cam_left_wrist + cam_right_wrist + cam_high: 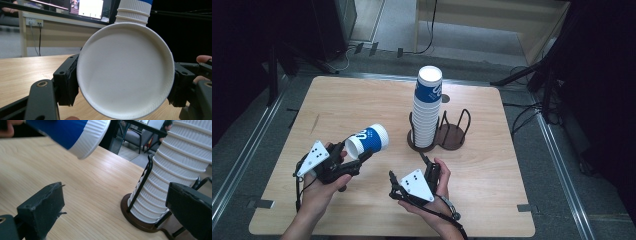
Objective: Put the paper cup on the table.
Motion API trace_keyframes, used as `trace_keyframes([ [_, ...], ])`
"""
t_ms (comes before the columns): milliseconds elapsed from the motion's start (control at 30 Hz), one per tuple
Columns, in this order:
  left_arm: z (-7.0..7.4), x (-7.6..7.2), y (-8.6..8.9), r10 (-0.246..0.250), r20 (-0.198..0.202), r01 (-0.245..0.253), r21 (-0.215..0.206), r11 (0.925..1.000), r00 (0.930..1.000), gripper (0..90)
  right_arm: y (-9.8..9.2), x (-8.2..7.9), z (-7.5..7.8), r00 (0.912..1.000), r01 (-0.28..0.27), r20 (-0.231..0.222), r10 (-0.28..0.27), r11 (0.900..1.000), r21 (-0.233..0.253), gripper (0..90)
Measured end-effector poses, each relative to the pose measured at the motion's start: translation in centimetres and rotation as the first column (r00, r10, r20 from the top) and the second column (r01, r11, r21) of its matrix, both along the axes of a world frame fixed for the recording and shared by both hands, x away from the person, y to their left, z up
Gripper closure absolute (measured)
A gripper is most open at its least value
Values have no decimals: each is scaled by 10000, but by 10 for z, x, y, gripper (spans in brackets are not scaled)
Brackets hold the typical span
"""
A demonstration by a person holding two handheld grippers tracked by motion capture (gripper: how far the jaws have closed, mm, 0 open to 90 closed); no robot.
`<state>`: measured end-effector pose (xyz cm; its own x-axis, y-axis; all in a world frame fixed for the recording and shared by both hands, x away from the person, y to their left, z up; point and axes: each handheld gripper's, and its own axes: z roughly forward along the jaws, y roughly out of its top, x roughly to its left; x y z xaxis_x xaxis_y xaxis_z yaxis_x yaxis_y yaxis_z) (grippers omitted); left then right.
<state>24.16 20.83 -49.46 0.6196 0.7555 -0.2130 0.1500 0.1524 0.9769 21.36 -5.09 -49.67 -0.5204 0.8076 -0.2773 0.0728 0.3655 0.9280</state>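
Paper cup (368,140), blue and white, lies on its side clamped in our left claw (354,159) above the bench (492,200), its long axis pointing up and right toward the cup stack (426,112) in the wire holder (454,131). Our right claw (411,172), spread wide and grasping nothing, sits nearer that stack, just below it.

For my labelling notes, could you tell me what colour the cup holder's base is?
Dark brown; the cup holder shows it best in the right gripper view.
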Motion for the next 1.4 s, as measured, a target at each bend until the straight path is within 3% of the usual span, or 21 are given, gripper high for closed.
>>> trace_keyframes([
  [167, -2, 0, 0, 4, 61, -3, -77, 10000, 10000, 272, -2, 3, 9, 9986, 85, -535, -19, 9923, 1237, 46],
  [233, -2, 0, 0, 22, 111, -21, -113, 9999, 9999, 272, -1, 1, 11, 9966, -235, -737, 375, 9828, 1830, 46],
  [433, -2, -1, 0, 24, 256, -19, -203, 9998, 9997, 272, 5, -4, 7, 9861, -319, -1497, 724, 9658, 2574, 88],
  [500, -2, 0, 1, 23, 289, -15, -272, 9996, 9996, 272, 5, -5, 8, 9829, -146, -1700, 705, 9507, 3096, 121],
  [600, -2, 0, 1, 11, 325, -1, -314, 9995, 9995, 272, 2, -3, 12, 9748, 187, -2105, 739, 9131, 4073, 127],
  [767, -4, 0, -1, -47, 320, 60, -409, 9991, 9995, 272, -1, 3, 16, 9535, 875, -2934, 695, 8674, 4899, 30],
  [933, -4, -1, -4, -146, 367, 162, -439, 9989, 9992, 272, -1, 7, 16, 9342, 1513, -3484, 773, 7984, 5829, 0],
  [1100, -6, -1, -8, -189, 440, 207, -396, 9990, 9989, 272, 0, 8, 16, 9149, 2206, -3948, 841, 7150, 6634, 0],
  [1233, -7, -2, -11, -285, 473, 302, -368, 9989, 9985, 272, 2, 10, 17, 8965, 2796, -4327, 955, 6357, 7195, 0],
  [1267, -7, -2, -12, -277, 485, 294, -366, 9989, 9984, 272, 3, 11, 18, 8901, 2967, -4441, 1028, 6089, 7356, 0],
  [1333, -8, -2, -13, -318, 524, 337, -365, 9988, 9981, 272, 4, 12, 19, 8802, 3174, -4586, 1222, 5668, 7603, 0],
  [1400, -8, -3, -15, -331, 540, 353, -400, 9986, 9980, 272, 6, 12, 18, 8643, 3422, -4811, 1465, 5296, 7761, 0],
])
